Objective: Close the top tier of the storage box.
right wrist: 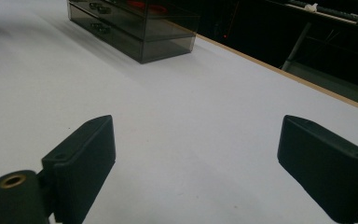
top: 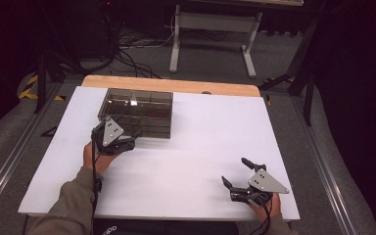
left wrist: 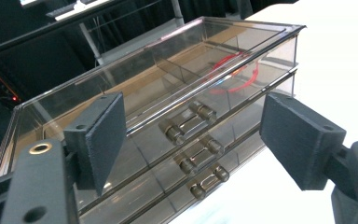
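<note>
The left gripper (top: 127, 138) sits right at the front face of a smoky, see-through drawer box (top: 138, 111), its jaws spread wide with nothing between the pads. In the left gripper view the two black pads (left wrist: 100, 135) stand on either side of the box's front, clear of it, and the three small bar handles (left wrist: 189, 122) of the stacked drawers lie in the gap ahead of them, one above another. All three drawers look pushed in flush. Through the clear top of the box, beyond the handles, a red looped thing (left wrist: 237, 72) lies inside a far compartment; what it is cannot be told. Thin dividers split the top tray into compartments.

The right gripper (top: 239, 176) rests low on the white table cover (top: 205, 147), well apart from the box and off to the side of the left gripper. Its jaws also stand wide open and hold nothing; in the right gripper view only bare white surface lies between the pads (right wrist: 86, 158), with the drawer box (right wrist: 135, 28) far ahead and to the left of them, near the table's wooden edge (right wrist: 284, 72).

Each gripper carries a grey three-cornered plate (top: 111, 131) on top, and a sleeved forearm (top: 68, 205) leads back from the left one toward the near edge of the table.
</note>
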